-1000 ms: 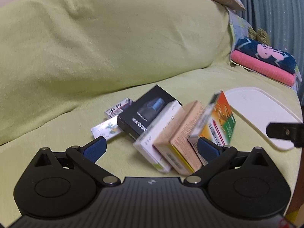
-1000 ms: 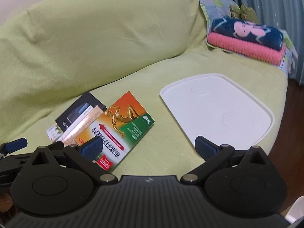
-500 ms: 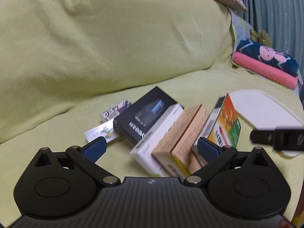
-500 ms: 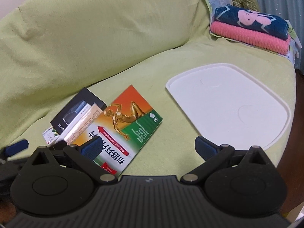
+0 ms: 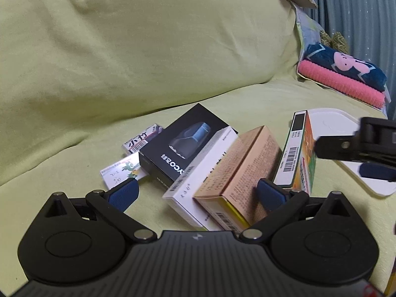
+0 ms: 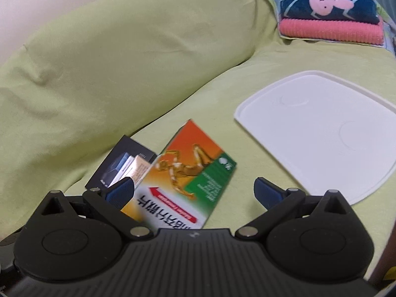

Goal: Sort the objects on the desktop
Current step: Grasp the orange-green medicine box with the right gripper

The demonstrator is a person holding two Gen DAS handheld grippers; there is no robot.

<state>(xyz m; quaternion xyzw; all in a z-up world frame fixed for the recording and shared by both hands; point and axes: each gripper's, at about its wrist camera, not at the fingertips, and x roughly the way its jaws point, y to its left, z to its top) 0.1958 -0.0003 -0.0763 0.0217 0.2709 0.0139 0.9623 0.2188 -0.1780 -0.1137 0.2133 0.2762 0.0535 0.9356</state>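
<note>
Now the cardboard boxes lean in a row on the soft yellow-green sofa cover, each tilted against its left neighbour. Rightmost is the orange-and-green box, glossy, flat and rectangular, with a golden running figure printed on its face; in the left wrist view it stands nearly on edge, barcode side showing. Just left of it is a matte tan box, then a white box, then a black box with a bluish device pictured on it. Two small printed packets lie flat at the far left of the row, touching the black box.

The left gripper is spread wide, its blue textured pads either side of the white and tan boxes' near ends without pinching them; whether the right-hand pad touches the tan box is hard to tell. The right gripper is likewise wide open and holds nothing; the orange-and-green box's near end lies between its fingers, close to the left one. From the left wrist view the right gripper shows just right of that box's face.

Right of the boxes lies a smooth white plastic tray with rounded corners. Far right, folded navy and pink towels are stacked.
</note>
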